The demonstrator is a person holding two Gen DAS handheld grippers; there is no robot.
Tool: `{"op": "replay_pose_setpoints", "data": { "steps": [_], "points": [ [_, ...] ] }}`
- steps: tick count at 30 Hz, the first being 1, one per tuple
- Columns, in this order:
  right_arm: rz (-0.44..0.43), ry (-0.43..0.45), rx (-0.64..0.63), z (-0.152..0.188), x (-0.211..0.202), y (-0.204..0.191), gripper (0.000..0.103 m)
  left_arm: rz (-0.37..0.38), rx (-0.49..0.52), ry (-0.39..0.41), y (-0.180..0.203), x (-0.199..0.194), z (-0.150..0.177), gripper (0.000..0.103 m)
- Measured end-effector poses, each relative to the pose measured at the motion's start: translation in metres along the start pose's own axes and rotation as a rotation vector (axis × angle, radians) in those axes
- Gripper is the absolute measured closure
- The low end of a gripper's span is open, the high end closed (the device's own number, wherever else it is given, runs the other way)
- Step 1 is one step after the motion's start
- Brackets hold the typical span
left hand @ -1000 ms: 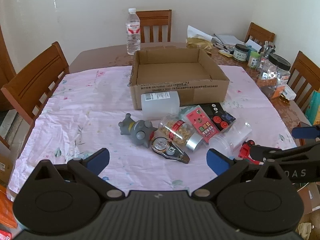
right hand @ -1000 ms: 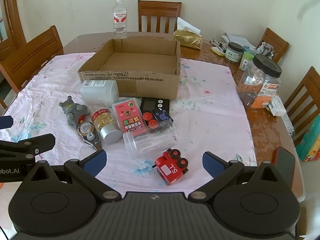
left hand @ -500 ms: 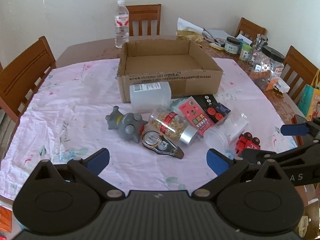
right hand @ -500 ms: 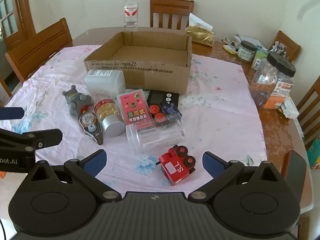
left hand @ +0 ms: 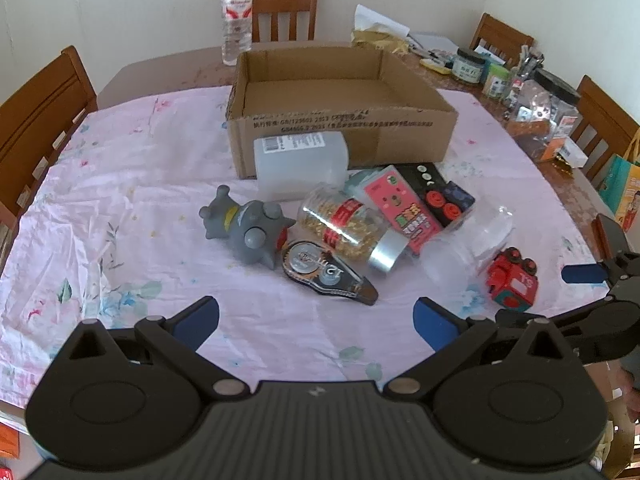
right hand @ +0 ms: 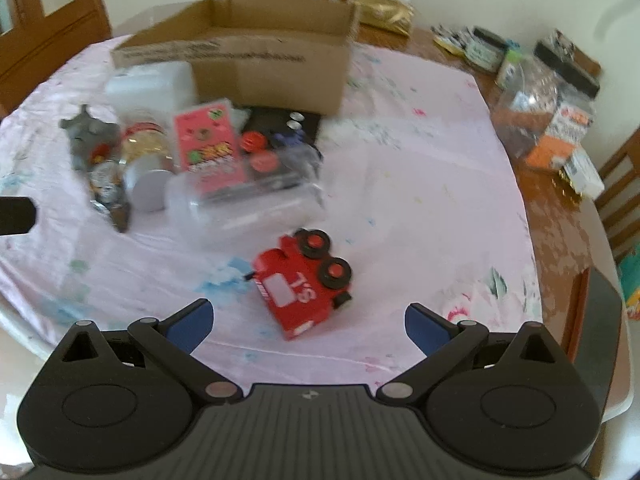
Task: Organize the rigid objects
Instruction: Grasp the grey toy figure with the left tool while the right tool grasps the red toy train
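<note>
An empty cardboard box (left hand: 340,120) stands mid-table on a pink cloth. In front of it lies a pile: a white plastic bottle (left hand: 300,164), a grey toy figure (left hand: 248,232), a jar of gold capsules (left hand: 352,232), a correction-tape dispenser (left hand: 324,272), a pink card box (left hand: 400,208), a black toy with red buttons (left hand: 440,196), a clear jar (left hand: 468,248) and a red toy train (right hand: 304,284). My left gripper (left hand: 316,320) is open, just short of the tape dispenser. My right gripper (right hand: 308,320) is open, with the train just ahead between the fingers.
A water bottle (left hand: 237,16) stands behind the box. Jars, tins and packets (left hand: 540,116) crowd the table's right side. Wooden chairs (left hand: 36,108) surround the table. A phone (right hand: 600,320) lies at the right edge.
Both grippers have moved forward and lower toward the pile. The right one has closed in on the red train, which now looms large. The objects have not moved.
</note>
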State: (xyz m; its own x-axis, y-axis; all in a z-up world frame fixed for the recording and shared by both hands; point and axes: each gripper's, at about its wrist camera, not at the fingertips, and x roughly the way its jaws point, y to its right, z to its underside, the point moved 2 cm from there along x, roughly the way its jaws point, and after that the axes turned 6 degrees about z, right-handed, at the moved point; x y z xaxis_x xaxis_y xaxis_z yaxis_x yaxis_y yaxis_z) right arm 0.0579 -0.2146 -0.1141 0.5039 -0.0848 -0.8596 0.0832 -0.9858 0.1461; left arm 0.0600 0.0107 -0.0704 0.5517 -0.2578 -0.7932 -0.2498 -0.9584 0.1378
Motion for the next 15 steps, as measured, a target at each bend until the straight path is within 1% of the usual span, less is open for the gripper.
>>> {"op": "replay_pose_setpoints", "data": {
  "steps": [4, 10, 15],
  "points": [
    [-0.013, -0.011, 0.042, -0.004, 0.011, 0.004, 0.0, -0.006, 0.001, -0.014, -0.002, 0.007, -0.004, 0.001],
    [0.001, 0.004, 0.079, -0.016, 0.023, 0.0, 0.0, -0.008, 0.022, -0.036, 0.001, 0.018, -0.01, 0.001],
    [0.071, 0.01, 0.122, -0.018, 0.029, 0.005, 0.0, -0.004, 0.038, -0.052, 0.004, 0.025, -0.013, 0.001]
  ]
}}
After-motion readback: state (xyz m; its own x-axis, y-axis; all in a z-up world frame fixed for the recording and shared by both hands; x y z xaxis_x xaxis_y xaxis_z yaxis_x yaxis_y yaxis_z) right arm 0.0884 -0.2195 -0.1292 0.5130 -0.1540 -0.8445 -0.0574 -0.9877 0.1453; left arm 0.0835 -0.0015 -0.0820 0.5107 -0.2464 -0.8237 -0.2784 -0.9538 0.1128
